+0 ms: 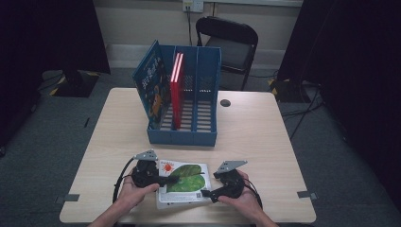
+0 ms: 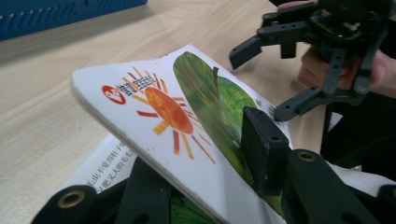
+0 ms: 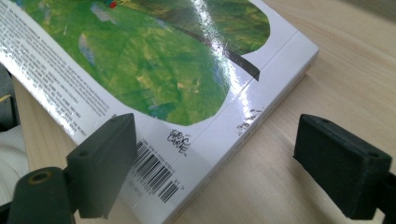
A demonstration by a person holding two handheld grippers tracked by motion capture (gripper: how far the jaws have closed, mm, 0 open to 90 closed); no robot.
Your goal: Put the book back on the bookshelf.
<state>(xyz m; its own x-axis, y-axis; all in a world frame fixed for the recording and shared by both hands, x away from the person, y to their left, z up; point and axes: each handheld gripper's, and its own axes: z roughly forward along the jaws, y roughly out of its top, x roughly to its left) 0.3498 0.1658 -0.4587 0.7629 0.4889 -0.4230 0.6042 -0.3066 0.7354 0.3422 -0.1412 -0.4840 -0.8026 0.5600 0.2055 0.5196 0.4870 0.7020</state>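
Because the left gripper point(image 1: 171, 180) clamps the picture book point(image 1: 185, 182) by its edge, tilting it off the worktop point(image 1: 265, 137), the right gripper point(image 1: 211, 194) holds its jaws wide beside the spine, probably to grip it for the blue file rack point(image 1: 182, 137).

Bare table point(image 1: 265, 132) right of the file rack point(image 1: 182, 135) — rack blocks ahead.

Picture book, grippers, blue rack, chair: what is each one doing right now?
Picture book: one edge lifted off the table, clamped.
Left gripper: shut on the picture book.
Right gripper: open, jaws beside the book's corner.
Blue rack: upright, holding two books.
Red book: standing upright.
Chair: empty.
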